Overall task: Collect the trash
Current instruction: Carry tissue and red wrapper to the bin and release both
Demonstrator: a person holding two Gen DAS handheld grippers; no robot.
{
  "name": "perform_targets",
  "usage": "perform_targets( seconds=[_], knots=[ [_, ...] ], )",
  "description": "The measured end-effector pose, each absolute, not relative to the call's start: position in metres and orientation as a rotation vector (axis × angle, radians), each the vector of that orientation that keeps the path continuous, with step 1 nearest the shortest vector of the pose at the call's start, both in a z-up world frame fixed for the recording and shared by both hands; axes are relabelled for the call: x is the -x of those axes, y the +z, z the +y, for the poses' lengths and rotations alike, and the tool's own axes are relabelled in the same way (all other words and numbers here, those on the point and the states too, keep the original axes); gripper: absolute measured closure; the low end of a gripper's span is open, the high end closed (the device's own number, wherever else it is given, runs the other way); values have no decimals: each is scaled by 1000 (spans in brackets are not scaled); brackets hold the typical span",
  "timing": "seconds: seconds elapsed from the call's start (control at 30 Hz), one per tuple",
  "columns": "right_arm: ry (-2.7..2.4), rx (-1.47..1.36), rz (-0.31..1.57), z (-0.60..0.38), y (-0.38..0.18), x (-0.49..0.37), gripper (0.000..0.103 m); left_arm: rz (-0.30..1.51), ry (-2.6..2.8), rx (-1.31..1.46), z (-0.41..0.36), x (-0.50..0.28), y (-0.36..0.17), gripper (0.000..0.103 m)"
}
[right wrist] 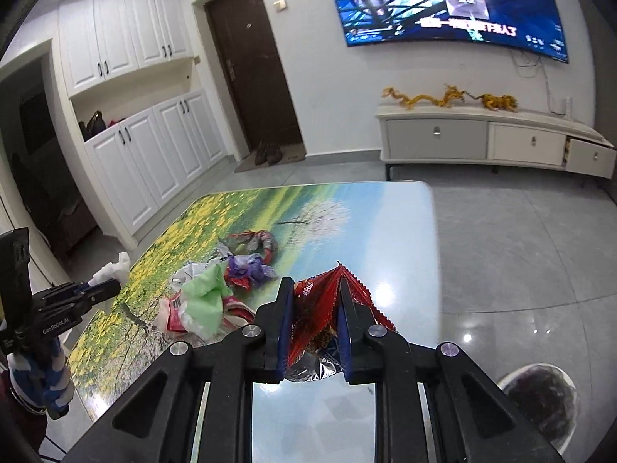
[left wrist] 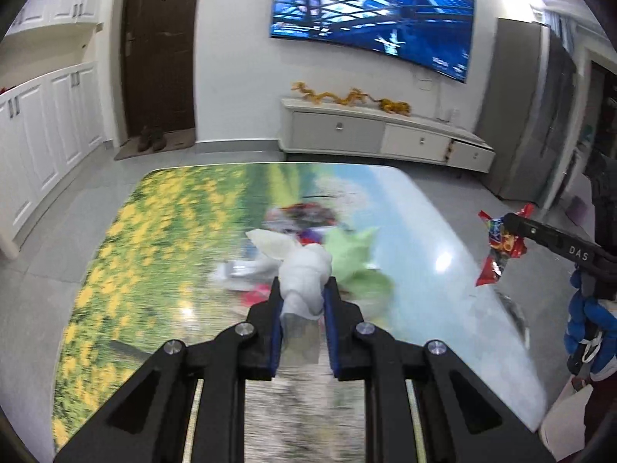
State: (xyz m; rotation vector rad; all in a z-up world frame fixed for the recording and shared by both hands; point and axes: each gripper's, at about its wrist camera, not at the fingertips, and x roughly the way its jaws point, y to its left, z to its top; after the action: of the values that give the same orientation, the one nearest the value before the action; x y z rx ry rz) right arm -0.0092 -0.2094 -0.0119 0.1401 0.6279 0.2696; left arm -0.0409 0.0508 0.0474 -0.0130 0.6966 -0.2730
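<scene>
My left gripper (left wrist: 303, 289) is shut on a crumpled white tissue (left wrist: 306, 270) and holds it above the table (left wrist: 135, 239). It also shows at the left edge of the right wrist view (right wrist: 102, 287) with the tissue (right wrist: 113, 270). My right gripper (right wrist: 315, 289) is shut on a red snack wrapper (right wrist: 327, 308) over the table's right part; in the left wrist view it shows at the right (left wrist: 509, 227) with the wrapper (left wrist: 497, 247). A pile of trash (right wrist: 223, 285) with a green bag (right wrist: 204, 289), purple wrapper (right wrist: 250, 268) and red packets lies mid-table.
A white trash bin with a dark liner (right wrist: 540, 401) stands on the floor right of the table. A TV cabinet (right wrist: 493, 139) and wall TV (right wrist: 443, 0) are behind. White cupboards (right wrist: 154, 146) and a dark door (right wrist: 250, 69) line the left wall.
</scene>
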Motion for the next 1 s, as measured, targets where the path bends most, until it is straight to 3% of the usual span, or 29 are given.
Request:
perform_targets(
  seconds=[0.5, 0.73, 1.0],
  knots=[
    [-43, -269, 620, -372, -39, 70, 83, 794, -610, -152, -167, 20, 44, 85],
    [-161, -399, 705, -444, -90, 65, 80, 888, -763, -314, -304, 12, 3, 83],
    [-243, -507, 805, -499, -143, 49, 69, 1007, -847, -366, -394, 0, -50, 80]
  ],
)
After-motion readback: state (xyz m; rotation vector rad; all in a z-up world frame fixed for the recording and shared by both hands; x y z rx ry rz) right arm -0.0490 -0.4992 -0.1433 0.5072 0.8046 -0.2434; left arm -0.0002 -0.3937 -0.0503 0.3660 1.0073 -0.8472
